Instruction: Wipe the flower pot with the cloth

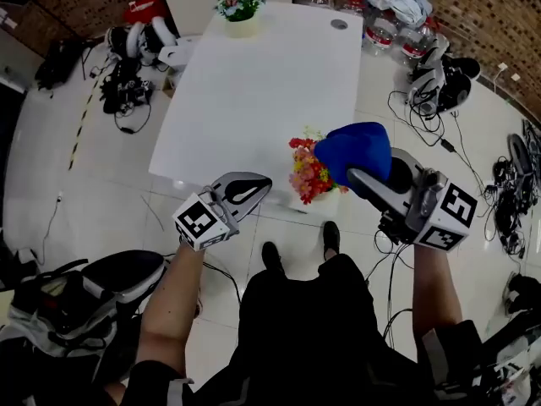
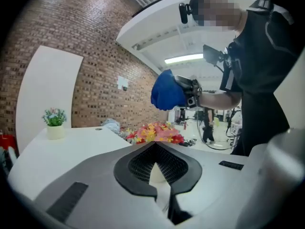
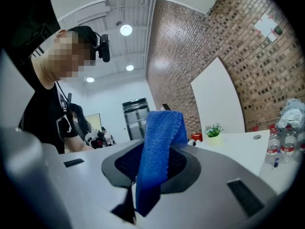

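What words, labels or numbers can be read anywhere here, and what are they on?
No text here can be read.
Left cube and right cube: black-and-white square patterns, not letters.
Bottles: red labels, too small to read.
Wall sign: blurred, nothing legible.
Wall paper: no print can be made out.

**Pot lost behind blooms and cloth**

In the head view the flower pot is hidden: the bright flowers [image 1: 309, 172] and the blue cloth [image 1: 355, 146] cover it. The cloth also covers the jaw tips of the right gripper [image 1: 357, 169]. In the left gripper view, the grey body of the left gripper [image 2: 157, 168] cuts off the flowers' lower part, pot included. The bottles [image 1: 397, 30] beyond the table [image 1: 254, 91] are too small to count.
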{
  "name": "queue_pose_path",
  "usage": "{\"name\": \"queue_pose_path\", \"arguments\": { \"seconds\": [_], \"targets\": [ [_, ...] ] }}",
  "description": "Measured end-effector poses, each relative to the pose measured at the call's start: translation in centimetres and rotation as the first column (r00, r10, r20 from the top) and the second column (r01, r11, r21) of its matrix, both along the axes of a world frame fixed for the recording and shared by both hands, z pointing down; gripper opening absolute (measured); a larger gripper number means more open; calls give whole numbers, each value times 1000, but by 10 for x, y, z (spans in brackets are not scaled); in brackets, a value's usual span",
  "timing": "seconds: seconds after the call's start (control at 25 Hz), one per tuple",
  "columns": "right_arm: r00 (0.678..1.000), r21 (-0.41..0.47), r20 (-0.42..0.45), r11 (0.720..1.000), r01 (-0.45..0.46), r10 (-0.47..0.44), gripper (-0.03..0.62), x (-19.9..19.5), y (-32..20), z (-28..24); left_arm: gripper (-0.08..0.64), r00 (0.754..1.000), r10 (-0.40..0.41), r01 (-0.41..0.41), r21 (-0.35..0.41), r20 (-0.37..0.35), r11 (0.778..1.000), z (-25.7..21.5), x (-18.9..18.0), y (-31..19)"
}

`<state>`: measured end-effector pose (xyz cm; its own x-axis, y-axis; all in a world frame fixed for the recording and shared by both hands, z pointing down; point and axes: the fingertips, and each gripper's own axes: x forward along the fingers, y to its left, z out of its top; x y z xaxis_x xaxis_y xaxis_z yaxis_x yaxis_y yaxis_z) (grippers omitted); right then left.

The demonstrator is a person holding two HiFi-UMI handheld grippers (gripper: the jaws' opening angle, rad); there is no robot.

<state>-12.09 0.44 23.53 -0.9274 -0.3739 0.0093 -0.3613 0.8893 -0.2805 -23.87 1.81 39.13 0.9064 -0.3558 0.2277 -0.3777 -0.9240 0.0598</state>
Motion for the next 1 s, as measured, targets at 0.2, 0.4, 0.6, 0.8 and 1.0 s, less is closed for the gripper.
{"name": "queue_pose_path", "arguments": {
  "seconds": [0.2, 0.4, 0.6, 0.8, 1.0],
  "targets": [
    [982, -20, -7, 982, -189, 189, 78, 1, 15, 12, 0, 991, 134, -134, -1, -10, 991, 3, -8, 2],
    [960, -52, -21, 958, -281, 280, 78, 11, 36, 31, 0, 979, 204, -204, -12, -21, 979, 7, 3, -2],
    [941, -112, -55, 934, -339, 335, 78, 17, 66, 78, 0, 971, 239, -239, -26, 1, 971, 25, 23, -4],
    [946, -197, -67, 925, -325, 318, 78, 1, 81, 130, 0, 964, 265, -264, -17, 32, 964, 33, 39, -14],
    [897, -202, -230, 883, -423, 377, 78, -2, 75, 196, 0, 956, 294, -294, -13, 7, 956, 41, 49, -23]
  ]
}}
